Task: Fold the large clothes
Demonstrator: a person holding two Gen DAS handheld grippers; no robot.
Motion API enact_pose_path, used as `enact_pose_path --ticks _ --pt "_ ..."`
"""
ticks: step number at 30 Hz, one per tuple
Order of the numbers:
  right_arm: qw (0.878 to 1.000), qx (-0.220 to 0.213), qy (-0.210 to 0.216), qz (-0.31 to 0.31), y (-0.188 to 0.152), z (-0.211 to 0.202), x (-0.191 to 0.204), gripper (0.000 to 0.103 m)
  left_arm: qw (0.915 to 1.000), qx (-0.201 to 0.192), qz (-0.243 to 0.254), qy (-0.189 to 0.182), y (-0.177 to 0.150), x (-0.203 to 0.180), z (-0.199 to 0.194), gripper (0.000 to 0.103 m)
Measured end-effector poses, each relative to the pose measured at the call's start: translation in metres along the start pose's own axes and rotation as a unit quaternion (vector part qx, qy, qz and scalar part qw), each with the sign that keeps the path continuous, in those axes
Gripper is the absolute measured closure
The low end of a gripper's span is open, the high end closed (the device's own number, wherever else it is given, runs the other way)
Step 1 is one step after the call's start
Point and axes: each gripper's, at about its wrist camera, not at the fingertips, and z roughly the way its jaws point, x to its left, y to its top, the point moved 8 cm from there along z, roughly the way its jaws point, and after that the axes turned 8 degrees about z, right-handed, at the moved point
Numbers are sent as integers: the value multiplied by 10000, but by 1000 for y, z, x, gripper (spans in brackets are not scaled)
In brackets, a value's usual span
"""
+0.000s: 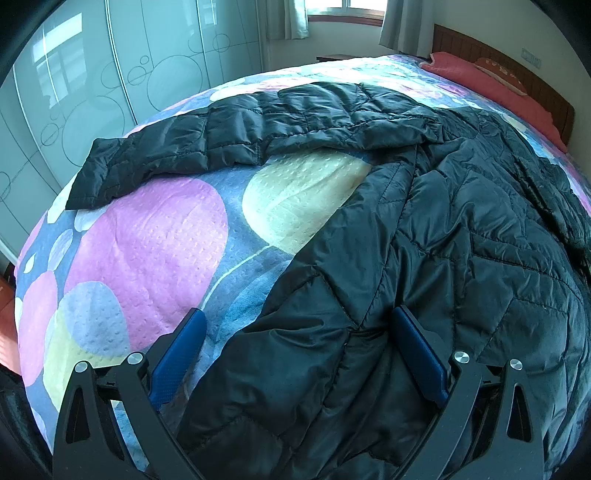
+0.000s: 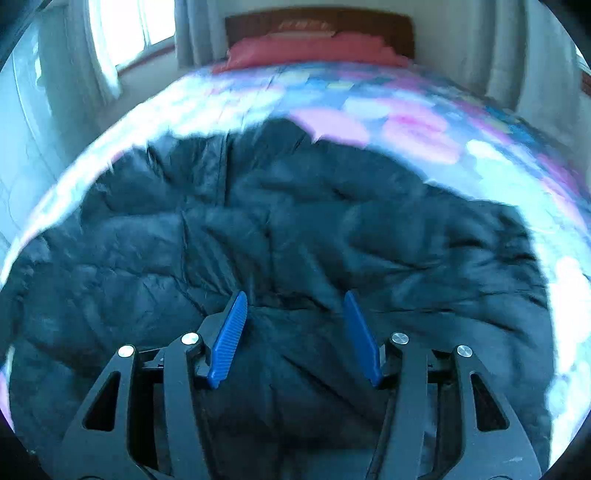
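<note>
A black quilted jacket lies spread on a bed, with one sleeve stretched out to the left. My left gripper stands wide open over the jacket's near edge. Its right finger is over the fabric and its left finger over the bedspread. The right wrist view is blurred. There the jacket fills the middle, and my right gripper hangs just above it, jaws apart. Rumpled fabric lies below and between the blue pads, which do not press on it.
The bedspread has large pink, yellow and blue circles. A red pillow lies against a wooden headboard at the far end. Glass wardrobe doors stand along the left, with a curtained window behind.
</note>
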Motion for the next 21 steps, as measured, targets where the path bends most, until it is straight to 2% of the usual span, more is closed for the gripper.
enact_pose_path --ticks 4,8,11,21 --pt "9983 -348 -445 130 7 -31 -40 48 10000 -1 6 8 0 1 0 4" --pt "9962 -247 -766 339 0 -24 -79 48 10000 -1 14 18 0 1 0 4" --pt "9964 -89 -756 380 -13 -10 -87 47 10000 -1 18 21 0 1 0 4" --pt "9962 -150 -807 293 -25 0 -90 46 10000 9 47 63 0 0 1 4"
